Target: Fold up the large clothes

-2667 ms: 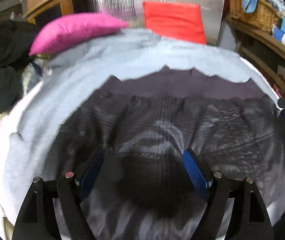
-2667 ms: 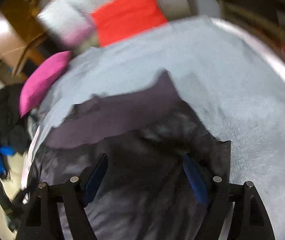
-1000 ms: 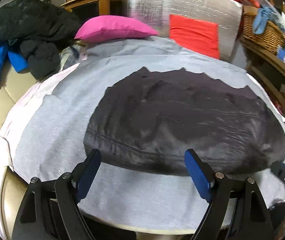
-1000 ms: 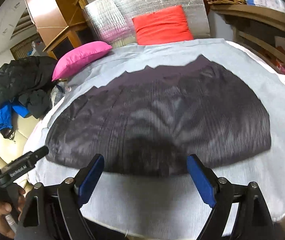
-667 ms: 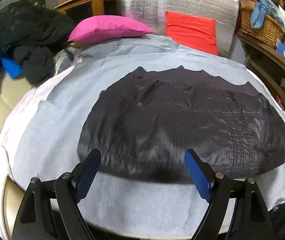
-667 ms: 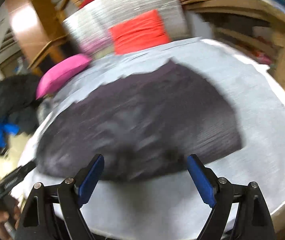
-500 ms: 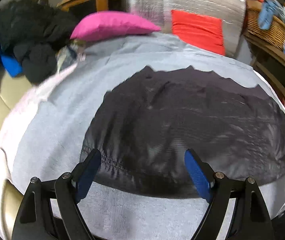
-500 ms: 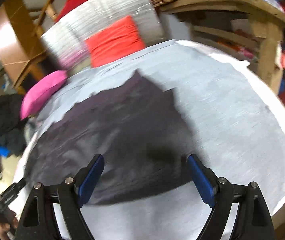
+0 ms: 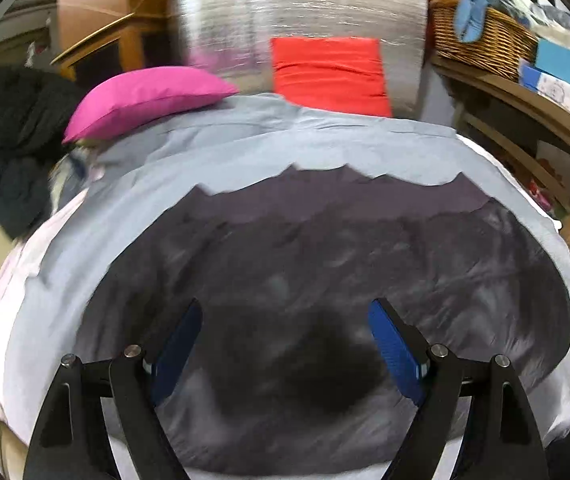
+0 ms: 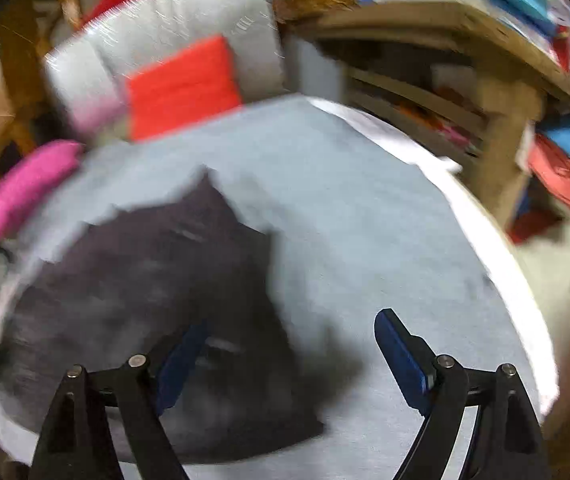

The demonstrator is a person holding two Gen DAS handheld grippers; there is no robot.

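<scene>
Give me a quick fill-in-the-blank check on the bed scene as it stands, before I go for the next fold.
1. The dark garment lies spread on a light ____ sheet.
2. Beyond the sheet, left of the red cushion, lies a ____ pillow.
3. The left tongs are ____, with nothing pinched between them.
4. The right tongs hang over the garment's ____ edge.

Missing words: grey; pink; open; right
</scene>
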